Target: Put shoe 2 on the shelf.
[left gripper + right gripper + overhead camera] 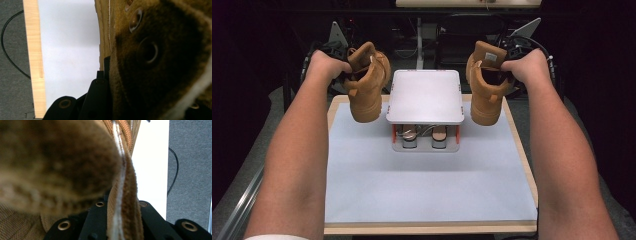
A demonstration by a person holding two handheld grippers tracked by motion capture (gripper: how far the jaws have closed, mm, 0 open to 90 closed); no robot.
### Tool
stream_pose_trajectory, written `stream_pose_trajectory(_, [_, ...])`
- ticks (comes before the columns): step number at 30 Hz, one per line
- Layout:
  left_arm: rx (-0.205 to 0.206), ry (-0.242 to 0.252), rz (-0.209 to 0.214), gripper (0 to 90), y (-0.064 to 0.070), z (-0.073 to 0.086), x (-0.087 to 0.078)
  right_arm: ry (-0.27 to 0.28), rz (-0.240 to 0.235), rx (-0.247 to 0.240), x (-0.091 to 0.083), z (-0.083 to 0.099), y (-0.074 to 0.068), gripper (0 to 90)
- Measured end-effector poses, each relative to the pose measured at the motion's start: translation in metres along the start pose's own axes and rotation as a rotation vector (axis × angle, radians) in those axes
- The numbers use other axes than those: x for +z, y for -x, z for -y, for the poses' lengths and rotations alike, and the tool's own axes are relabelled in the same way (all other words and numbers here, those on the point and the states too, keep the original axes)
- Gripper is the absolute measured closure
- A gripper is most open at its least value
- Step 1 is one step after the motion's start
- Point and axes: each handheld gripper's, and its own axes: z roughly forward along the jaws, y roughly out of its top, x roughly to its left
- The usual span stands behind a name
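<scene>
Your forearms run up either side of the pale blue table mat (422,190). Left gripper (106,75) is clamped on the collar of a tan suede ankle boot (366,82), held in the air left of the white two-tier shoe rack (425,96). Right gripper (122,205) pinches the second tan suede boot (486,82) by its edge, aloft on the rack's right

White two-tier rack (425,96) at the far middle of the table (427,229), two pairs of sandals (424,135) on its lower shelf, pale blue mat (427,185), black cable (7,47) on grey floor (12,95).
</scene>
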Motion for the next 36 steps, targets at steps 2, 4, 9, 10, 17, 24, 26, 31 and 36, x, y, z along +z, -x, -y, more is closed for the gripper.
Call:
stream_pose_trajectory(2, [0.002,0.006,0.005,86.5,0.007,-0.001,-0.002,0.001,-0.002,0.0,-0.001,0.0,-0.002,86.8])
stream_pose_trajectory(4, [0.006,0.014,0.015,86.5,0.018,-0.002,-0.002,-0.001,-0.002,-0.002,-0.003,0.0,-0.011,86.7])
stream_pose_trajectory(9, [0.021,0.015,0.039,86.4,0.035,-0.004,0.001,-0.001,-0.007,-0.015,-0.001,-0.002,-0.028,86.7])
stream_pose_trajectory(10, [0.021,0.015,0.039,86.4,0.035,-0.004,0.001,-0.001,-0.007,-0.015,-0.001,-0.002,-0.028,86.7])
stream_pose_trajectory(17, [0.046,-0.013,0.034,86.4,0.057,-0.006,0.01,-0.01,-0.017,-0.041,0.003,-0.004,-0.052,86.7])
stream_pose_trajectory(24, [0.047,-0.013,0.024,86.4,0.07,-0.007,0.018,-0.015,-0.037,-0.037,0.01,-0.005,-0.07,86.7])
stream_pose_trajectory(26, [0.047,-0.01,0.018,86.4,0.071,-0.007,0.019,-0.016,-0.039,-0.039,0.011,-0.005,-0.072,86.7])
stream_pose_trajectory(31, [0.036,-0.011,0.039,86.3,0.077,-0.006,0.022,-0.016,-0.048,-0.045,0.018,-0.008,-0.082,86.7])
stream_pose_trajectory(36, [0.037,-0.02,0.039,86.2,0.084,-0.008,0.027,-0.023,-0.048,-0.053,0.023,-0.01,-0.087,86.6])
